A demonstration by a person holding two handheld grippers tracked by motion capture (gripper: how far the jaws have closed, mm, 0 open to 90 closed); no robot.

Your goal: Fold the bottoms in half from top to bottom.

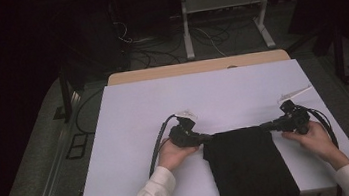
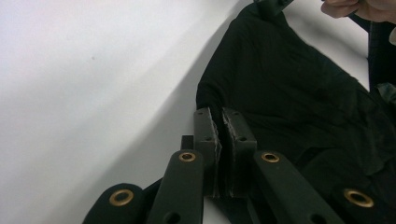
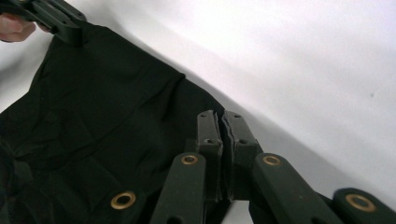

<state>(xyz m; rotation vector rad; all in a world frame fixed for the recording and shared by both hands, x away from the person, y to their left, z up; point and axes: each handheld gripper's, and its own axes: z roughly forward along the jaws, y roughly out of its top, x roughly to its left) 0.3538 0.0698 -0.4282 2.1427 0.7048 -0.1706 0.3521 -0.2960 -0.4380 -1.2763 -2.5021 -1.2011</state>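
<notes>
A black cloth (image 1: 248, 164) lies on the white table top (image 1: 202, 94), near the front, and hangs over the front edge. My left gripper (image 1: 206, 137) is at the cloth's far left corner, my right gripper (image 1: 266, 127) at its far right corner. In the left gripper view the jaws (image 2: 219, 119) are pressed together on the edge of the cloth (image 2: 289, 79). The right gripper view has the jaws (image 3: 220, 122) closed the same way on the cloth's (image 3: 102, 93) edge. A hand in a white sleeve holds each gripper.
A wooden strip (image 1: 199, 67) runs along the table's far edge. Beyond it stand white frame legs (image 1: 187, 31) with loose cables (image 1: 157, 55) on the dark floor. Bare white table top stretches behind and to both sides of the cloth.
</notes>
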